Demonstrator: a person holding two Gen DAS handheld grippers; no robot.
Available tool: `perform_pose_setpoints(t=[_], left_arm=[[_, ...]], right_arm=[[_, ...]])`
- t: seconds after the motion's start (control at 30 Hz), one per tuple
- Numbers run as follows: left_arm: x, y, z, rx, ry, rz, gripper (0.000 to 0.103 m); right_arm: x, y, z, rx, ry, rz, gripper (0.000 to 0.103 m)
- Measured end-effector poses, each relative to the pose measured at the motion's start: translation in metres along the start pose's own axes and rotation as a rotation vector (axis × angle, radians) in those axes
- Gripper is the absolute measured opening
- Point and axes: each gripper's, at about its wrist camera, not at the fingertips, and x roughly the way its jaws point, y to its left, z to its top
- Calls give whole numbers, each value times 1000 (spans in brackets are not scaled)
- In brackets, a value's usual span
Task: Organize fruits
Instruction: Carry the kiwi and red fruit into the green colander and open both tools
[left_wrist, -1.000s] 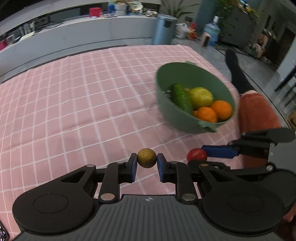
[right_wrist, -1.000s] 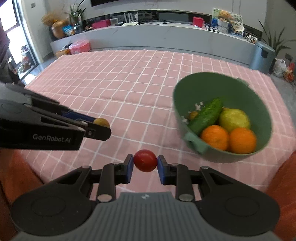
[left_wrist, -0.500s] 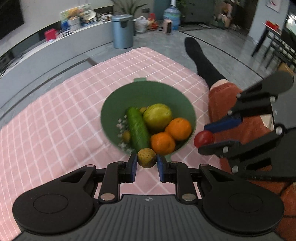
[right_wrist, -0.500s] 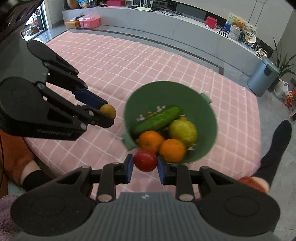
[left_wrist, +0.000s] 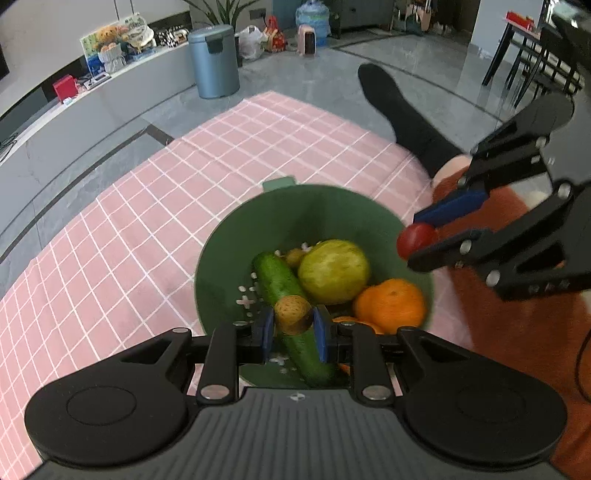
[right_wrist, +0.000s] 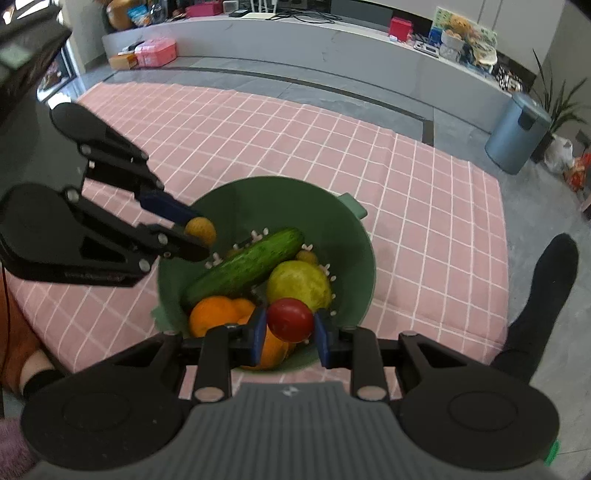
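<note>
A green bowl (left_wrist: 236, 236) (right_wrist: 332, 206) sits on the pink checked cloth and holds a cucumber (left_wrist: 275, 275) (right_wrist: 247, 264), a yellow-green round fruit (left_wrist: 332, 271) (right_wrist: 299, 282) and oranges (left_wrist: 391, 304) (right_wrist: 212, 314). My left gripper (left_wrist: 293, 326) (right_wrist: 201, 234) is shut on a small brownish-yellow fruit (left_wrist: 293, 314) (right_wrist: 200, 229) above the bowl's near side. My right gripper (right_wrist: 290, 328) (left_wrist: 419, 240) is shut on a red tomato (right_wrist: 290, 319) (left_wrist: 416, 239), held over the bowl's edge.
The pink checked cloth (left_wrist: 147, 221) (right_wrist: 424, 206) covers the table, whose edge runs close behind the bowl. A person's leg in a black sock (left_wrist: 399, 107) (right_wrist: 543, 291) and orange trousers (left_wrist: 517, 332) lies beside the table. A blue-grey bin (left_wrist: 213, 61) (right_wrist: 517, 133) stands on the floor beyond.
Both grippers have swung across the cloth to hang over the bowl, each keeping its fruit. The left view has rolled, so the bowl now sits straight under its fingers.
</note>
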Motion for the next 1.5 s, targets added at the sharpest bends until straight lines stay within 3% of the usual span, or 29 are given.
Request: perform_pose_setpoints(t=[0.43,0.73,1.17,1.33,1.37,1.5], left_arm=[[50,14,6,173,121,46,25],[67,20,8,201,129,38,26],[73,13,8,256,132,59,29],[70,9,5,263,126,81,34],[68,8,5,262,125,86,38],[53,7,4,256,109,86,57]], right_arm=[[60,-19,40,75,11,72,24],[101,-31,56,136,58,74,24],[122,-36,55,166,90,60,25],[116,-36,54,180,87,52,27],[113,-36,54,178,85,45,33],[97,-32,52,159,80,31,38]])
